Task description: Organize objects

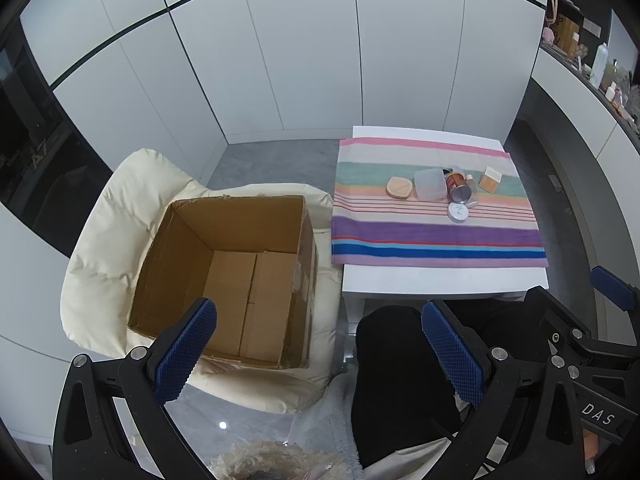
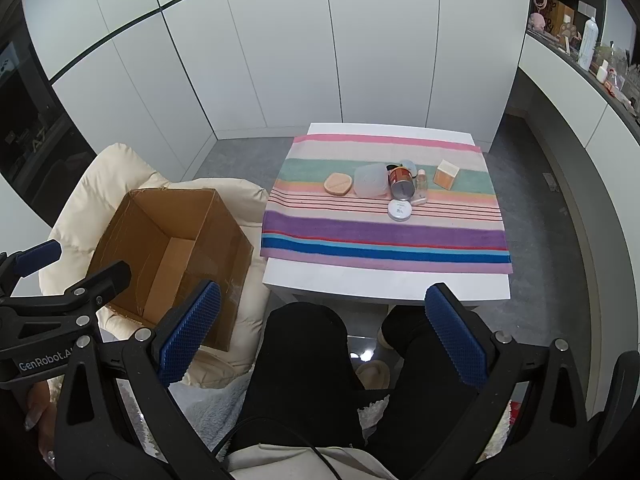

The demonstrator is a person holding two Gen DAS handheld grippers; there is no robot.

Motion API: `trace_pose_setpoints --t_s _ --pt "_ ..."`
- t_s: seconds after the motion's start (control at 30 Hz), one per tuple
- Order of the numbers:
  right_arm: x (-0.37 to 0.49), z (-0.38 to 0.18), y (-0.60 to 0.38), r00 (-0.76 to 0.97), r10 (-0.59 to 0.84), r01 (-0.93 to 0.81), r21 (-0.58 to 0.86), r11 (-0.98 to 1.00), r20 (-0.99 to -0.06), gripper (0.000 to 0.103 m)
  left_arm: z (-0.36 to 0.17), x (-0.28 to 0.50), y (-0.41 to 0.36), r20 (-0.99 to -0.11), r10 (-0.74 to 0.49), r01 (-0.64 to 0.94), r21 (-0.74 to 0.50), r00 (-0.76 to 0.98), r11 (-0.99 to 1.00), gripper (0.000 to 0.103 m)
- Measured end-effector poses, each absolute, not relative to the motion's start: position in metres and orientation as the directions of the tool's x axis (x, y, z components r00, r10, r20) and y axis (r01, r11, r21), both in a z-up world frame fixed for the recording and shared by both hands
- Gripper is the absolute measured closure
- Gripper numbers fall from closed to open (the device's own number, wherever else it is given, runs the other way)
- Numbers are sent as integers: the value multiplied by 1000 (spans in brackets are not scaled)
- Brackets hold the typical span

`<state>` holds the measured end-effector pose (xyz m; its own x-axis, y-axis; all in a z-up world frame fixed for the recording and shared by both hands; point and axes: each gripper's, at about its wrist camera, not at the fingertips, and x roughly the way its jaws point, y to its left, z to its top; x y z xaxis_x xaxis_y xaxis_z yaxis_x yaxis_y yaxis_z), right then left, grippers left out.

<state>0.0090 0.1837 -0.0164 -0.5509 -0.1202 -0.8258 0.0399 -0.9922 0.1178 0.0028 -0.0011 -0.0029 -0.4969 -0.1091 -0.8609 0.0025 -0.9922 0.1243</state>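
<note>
Several small items lie in a cluster on a striped towel: a peach powder puff, a clear plastic tub, a red can on its side, a small clear bottle, a round white tin and a beige cube box. An open cardboard box sits on a cream cushioned chair left of the table. My left gripper hovers open over the box's near right corner. My right gripper is open above a person's black-clad knees, short of the table.
The white low table stands before white cupboard doors. A person's legs in black fill the foreground under both grippers. A shelf with bottles runs along the right wall. Grey floor surrounds the table.
</note>
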Motion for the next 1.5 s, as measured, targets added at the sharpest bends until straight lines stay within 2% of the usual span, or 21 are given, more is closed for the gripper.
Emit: trace_pose_setpoints --t_s 1.5 --pt "9 -22 178 -542 -133 42 132 -990 -830 0 -2 1 -1 -865 -111 0 127 -489 -992 0"
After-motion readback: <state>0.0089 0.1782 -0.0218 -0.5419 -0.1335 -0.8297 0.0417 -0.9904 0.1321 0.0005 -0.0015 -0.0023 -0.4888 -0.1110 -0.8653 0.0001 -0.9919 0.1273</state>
